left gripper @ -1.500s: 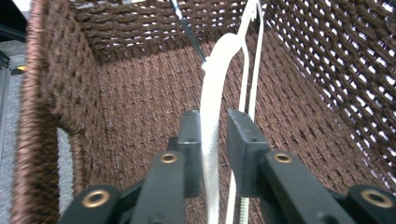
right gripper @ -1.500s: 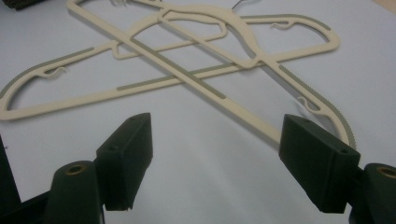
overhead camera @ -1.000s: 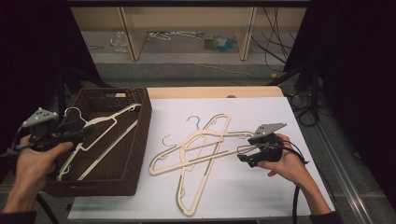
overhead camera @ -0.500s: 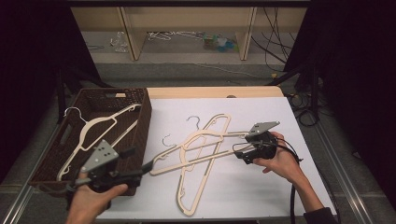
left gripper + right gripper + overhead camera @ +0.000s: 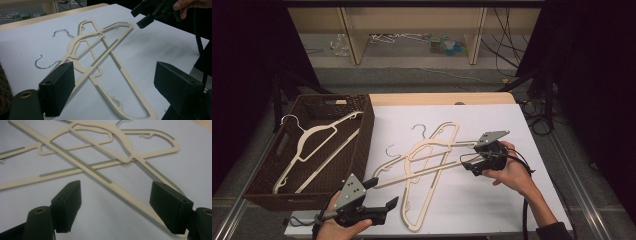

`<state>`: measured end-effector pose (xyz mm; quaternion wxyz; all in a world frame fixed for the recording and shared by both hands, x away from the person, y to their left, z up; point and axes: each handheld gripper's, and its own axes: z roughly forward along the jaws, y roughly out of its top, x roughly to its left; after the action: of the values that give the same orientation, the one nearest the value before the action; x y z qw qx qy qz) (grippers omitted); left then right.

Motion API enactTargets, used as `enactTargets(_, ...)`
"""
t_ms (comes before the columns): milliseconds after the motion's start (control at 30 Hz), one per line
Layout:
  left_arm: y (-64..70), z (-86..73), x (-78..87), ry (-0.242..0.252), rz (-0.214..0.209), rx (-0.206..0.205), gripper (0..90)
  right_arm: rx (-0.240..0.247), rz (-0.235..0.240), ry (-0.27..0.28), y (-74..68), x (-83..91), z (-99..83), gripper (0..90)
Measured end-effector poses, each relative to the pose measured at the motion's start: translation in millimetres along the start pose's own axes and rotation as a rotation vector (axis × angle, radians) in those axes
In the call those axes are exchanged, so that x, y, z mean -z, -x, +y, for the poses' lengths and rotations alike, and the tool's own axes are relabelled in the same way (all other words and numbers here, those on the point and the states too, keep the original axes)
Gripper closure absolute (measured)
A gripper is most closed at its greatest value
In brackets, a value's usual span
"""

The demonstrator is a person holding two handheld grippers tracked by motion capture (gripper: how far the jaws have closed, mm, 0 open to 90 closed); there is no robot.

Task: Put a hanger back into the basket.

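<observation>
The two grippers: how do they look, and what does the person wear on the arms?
Both the left gripper and the right gripper are black with blocky jaws and a grey three-cornered plate on top. A black cable trails from the right one. A dark sleeve covers the right forearm's lower part.

- Brown wicker basket (image 5: 360, 131) at the table's left edge, with 1 cream hanger (image 5: 314, 145) lying inside.
- White table surface (image 5: 512, 125).
- Wooden shelf unit (image 5: 412, 25) behind; cables (image 5: 507, 35) on the floor.
</observation>
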<state>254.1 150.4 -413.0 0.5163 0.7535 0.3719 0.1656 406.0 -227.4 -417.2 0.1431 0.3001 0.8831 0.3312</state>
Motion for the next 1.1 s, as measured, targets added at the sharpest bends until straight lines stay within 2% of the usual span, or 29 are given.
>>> enactTargets(133, -0.5, -9.9, -6.9, -0.02, -0.003, -0.021, 16.9, 0.023, -0.002, -0.015, 17.1, -13.2, 4.2, 29.0)
enactTargets(233, -1.1, -12.4, -8.4, -0.016, -0.001, -0.038, 17.0, 0.043, -0.026, -0.029, 28.2, -22.0, 9.0, 30.3)
enactTargets(267, -1.1, -12.4, -8.4, -0.016, -0.001, -0.038, 17.2, 0.043, -0.026, -0.029, 28.2, -22.0, 9.0, 30.3)
enactTargets(300, -1.6, -14.0, -9.1, -0.018, 0.0, -0.047, 17.1, 0.051, -0.03, -0.027, 36.9, -27.6, 12.7, 31.8)
enactTargets(333, -1.6, -14.0, -9.1, -0.018, 0.0, -0.047, 17.1, 0.051, -0.03, -0.027, 36.9, -27.6, 12.7, 31.8)
enactTargets(367, -2.2, -16.1, -9.7, -0.027, -0.003, -0.049, 17.1, 0.07, -0.031, -0.016, 44.8, -33.2, 16.7, 33.4)
enactTargets(433, -2.6, -16.8, -10.4, -0.026, -0.007, -0.046, 17.1, 0.048, -0.021, -0.012, 48.1, -37.3, 19.7, 35.8)
enactTargets(467, -2.7, -17.4, -11.1, -0.029, -0.008, -0.045, 17.1, 0.079, -0.015, -0.012, 52.5, -42.2, 21.9, 36.0)
enactTargets(500, -3.1, -18.4, -12.5, -0.033, -0.018, -0.047, 17.1, 0.089, -0.017, -0.024, 54.8, -46.0, 23.6, 36.1)
enactTargets(533, -3.0, -18.4, -12.5, -0.039, -0.012, -0.053, 17.1, 0.076, -0.011, -0.047, 55.8, -49.7, 25.7, 37.2)
enactTargets(600, -2.3, -18.5, -13.1, -0.042, -0.014, -0.054, 17.1, 0.09, 0.01, -0.079, 59.6, -60.0, 28.9, 38.6)
enactTargets(667, -1.7, -18.7, -13.6, -0.04, -0.016, -0.054, 17.1, 0.112, 0.007, -0.117, 62.3, -69.5, 32.1, 38.6)
enactTargets(733, -2.0, -18.7, -13.5, -0.04, -0.021, -0.058, 17.1, 0.124, 0.015, -0.137, 64.4, -75.9, 34.5, 38.6)
enactTargets(767, -2.0, -18.8, -12.9, -0.047, -0.014, -0.059, 17.1, 0.139, 0.032, -0.17, 66.2, -85.7, 38.1, 36.6)
enactTargets(833, -2.8, -19.0, -12.3, -0.046, -0.015, -0.057, 17.1, 0.148, 0.036, -0.195, 68.7, -92.8, 41.8, 36.2)
enactTargets(867, -2.8, -19.0, -12.3, -0.046, -0.015, -0.057, 17.1, 0.132, 0.049, -0.194, 70.7, -94.9, 43.2, 36.5)
enactTargets(1100, -2.1, -19.2, -12.3, -0.046, -0.029, -0.058, 17.1, 0.115, 0.104, -0.259, 75.7, -106.0, 43.5, 40.6)
